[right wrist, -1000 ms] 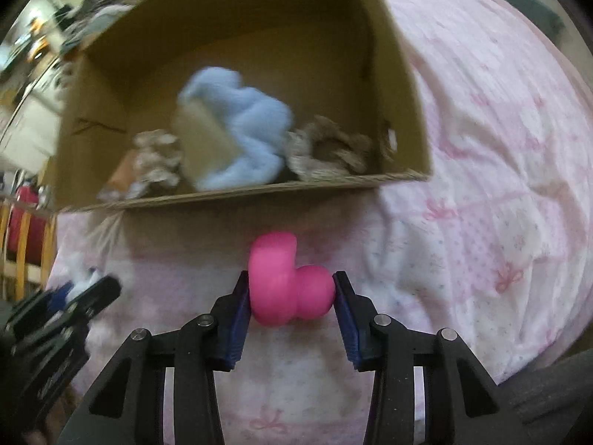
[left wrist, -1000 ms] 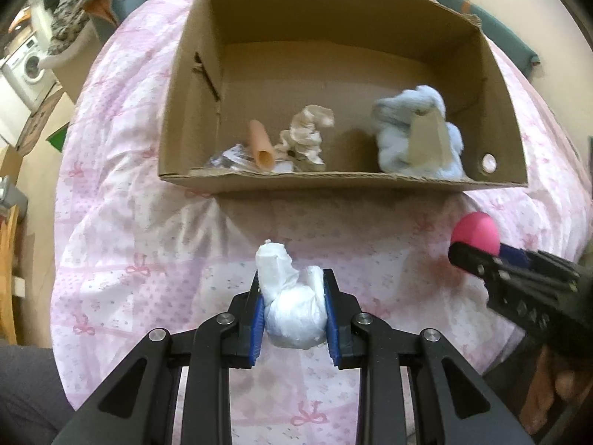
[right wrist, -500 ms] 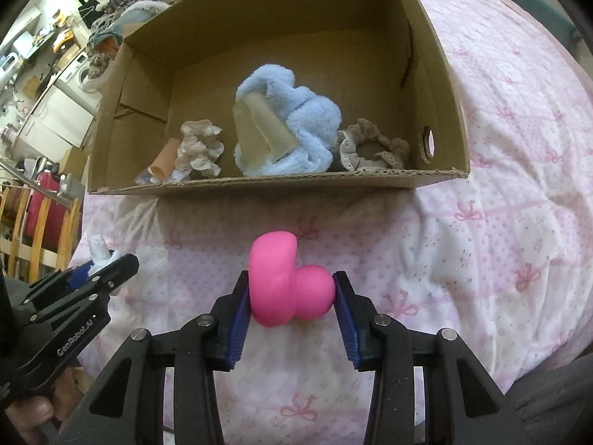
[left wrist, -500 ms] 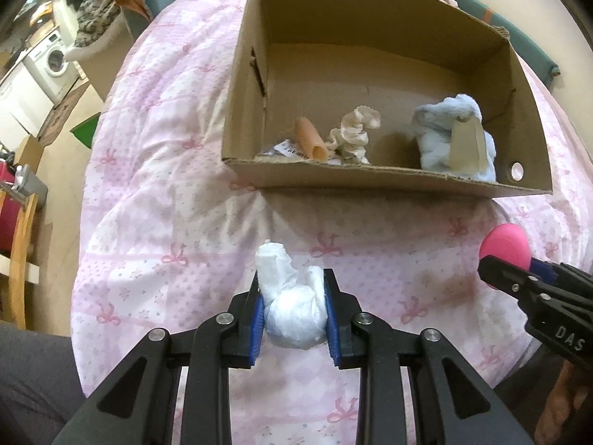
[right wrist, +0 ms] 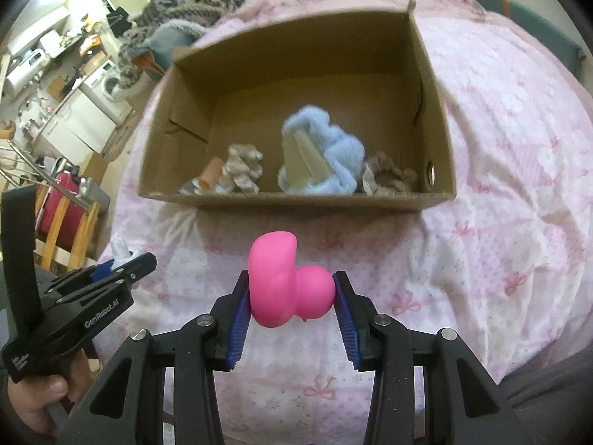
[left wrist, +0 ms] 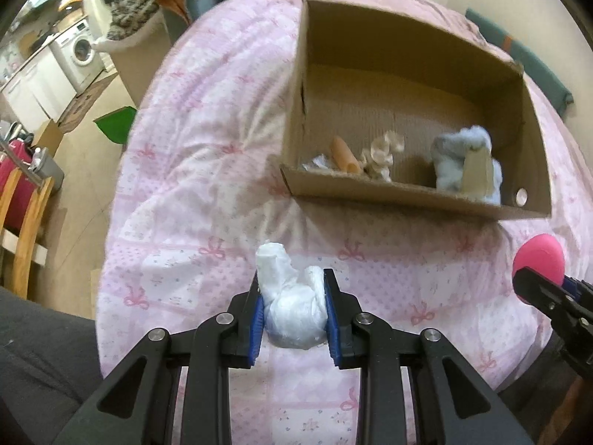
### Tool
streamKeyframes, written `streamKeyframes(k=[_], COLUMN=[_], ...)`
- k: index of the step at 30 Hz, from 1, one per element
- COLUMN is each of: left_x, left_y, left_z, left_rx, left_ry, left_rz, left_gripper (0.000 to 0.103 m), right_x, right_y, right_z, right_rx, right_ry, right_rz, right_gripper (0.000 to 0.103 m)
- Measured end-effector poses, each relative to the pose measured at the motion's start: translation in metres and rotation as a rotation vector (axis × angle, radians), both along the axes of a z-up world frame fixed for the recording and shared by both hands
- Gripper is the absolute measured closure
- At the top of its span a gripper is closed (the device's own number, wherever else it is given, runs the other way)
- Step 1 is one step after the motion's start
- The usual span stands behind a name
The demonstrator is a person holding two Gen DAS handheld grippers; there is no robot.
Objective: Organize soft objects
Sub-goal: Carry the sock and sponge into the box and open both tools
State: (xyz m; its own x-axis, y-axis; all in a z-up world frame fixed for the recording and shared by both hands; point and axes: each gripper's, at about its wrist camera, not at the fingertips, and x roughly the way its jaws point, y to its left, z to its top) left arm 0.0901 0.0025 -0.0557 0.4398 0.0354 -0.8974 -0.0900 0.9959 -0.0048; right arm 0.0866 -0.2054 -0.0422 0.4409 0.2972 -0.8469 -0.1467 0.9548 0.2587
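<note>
My left gripper (left wrist: 293,302) is shut on a crumpled white plastic bag (left wrist: 292,307) and holds it above the pink quilt, short of the cardboard box (left wrist: 389,189). My right gripper (right wrist: 291,296) is shut on a pink rubbery toy (right wrist: 285,282), also in front of the box (right wrist: 296,200). The box holds a light blue fluffy toy (right wrist: 333,155), a beige scrunchie (right wrist: 241,168), a brown scrunchie (right wrist: 389,178) and an orange tube (left wrist: 344,154). The right gripper with the pink toy shows at the right edge of the left wrist view (left wrist: 537,282). The left gripper shows at the left of the right wrist view (right wrist: 122,267).
The pink quilt (left wrist: 207,170) covers a rounded bed that drops off at the left. Wooden chairs (left wrist: 26,222), a washing machine (left wrist: 79,52) and a heap of clothes (right wrist: 185,7) stand beyond the bed. A green panel (left wrist: 519,59) lines the far right.
Both grippers have drawn back from the box and shifted left, each keeping its object. The box now looks smaller and lies farther up and to the right in the left wrist view.
</note>
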Motion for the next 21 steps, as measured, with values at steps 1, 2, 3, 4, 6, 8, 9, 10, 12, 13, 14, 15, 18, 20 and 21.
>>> streamKeyframes(k=[1, 2, 3, 4, 6, 8, 9, 10, 12, 13, 14, 15, 18, 20, 21], left_x=[-0.001, -0.003, -0.004, -0.005, -0.005, -0.004, -0.004, -0.002, 0.001, 0.003, 0.006, 0.009, 0.019, 0.029, 0.035], left_y=[0.001, 0.002, 0.003, 0.004, 0.006, 0.006, 0.006, 0.007, 0.009, 0.010, 0.011, 0.011, 0.011, 0.009, 0.007], left_z=[0.005, 0.012, 0.017, 0.024, 0.035, 0.046, 0.050, 0.054, 0.063, 0.066, 0.072, 0.075, 0.086, 0.093, 0.097], left_rx=[-0.003, -0.002, -0.001, 0.001, 0.007, 0.017, 0.022, 0.021, 0.014, 0.012, 0.007, 0.004, 0.004, 0.009, 0.014], left_ry=[-0.014, -0.031, -0.042, -0.058, -0.085, -0.110, -0.116, -0.121, -0.132, -0.138, -0.146, -0.153, -0.174, -0.192, -0.203], left_rz=[0.008, 0.013, 0.017, 0.022, 0.023, 0.015, 0.012, 0.009, 0.009, 0.009, 0.008, 0.010, 0.008, -0.005, -0.013], left_gripper=[0.078, 0.078, 0.078, 0.078, 0.078, 0.078, 0.078, 0.078, 0.078, 0.078, 0.078, 0.078, 0.078, 0.078, 0.078], right_x=[-0.002, -0.003, -0.004, -0.005, -0.006, -0.007, -0.006, -0.004, -0.002, -0.001, 0.001, 0.004, 0.013, 0.023, 0.030], right_y=[0.000, 0.000, -0.001, -0.001, -0.003, -0.005, -0.006, -0.005, -0.007, -0.006, -0.007, -0.007, -0.004, 0.000, 0.001], right_z=[0.005, 0.010, 0.016, 0.021, 0.033, 0.046, 0.052, 0.057, 0.065, 0.069, 0.073, 0.077, 0.086, 0.089, 0.090], right_rx=[-0.006, -0.012, -0.013, -0.012, -0.002, 0.016, 0.022, 0.027, 0.042, 0.046, 0.052, 0.058, 0.051, 0.042, 0.039], right_ry=[-0.025, -0.050, -0.076, -0.097, -0.141, -0.178, -0.195, -0.210, -0.231, -0.240, -0.248, -0.256, -0.277, -0.281, -0.279], right_rz=[-0.002, -0.006, -0.008, -0.010, -0.017, -0.021, -0.024, -0.027, -0.031, -0.033, -0.034, -0.031, -0.014, 0.001, 0.007], right_gripper=[0.058, 0.058, 0.058, 0.058, 0.058, 0.058, 0.058, 0.058, 0.058, 0.058, 0.058, 0.058, 0.058, 0.058, 0.058])
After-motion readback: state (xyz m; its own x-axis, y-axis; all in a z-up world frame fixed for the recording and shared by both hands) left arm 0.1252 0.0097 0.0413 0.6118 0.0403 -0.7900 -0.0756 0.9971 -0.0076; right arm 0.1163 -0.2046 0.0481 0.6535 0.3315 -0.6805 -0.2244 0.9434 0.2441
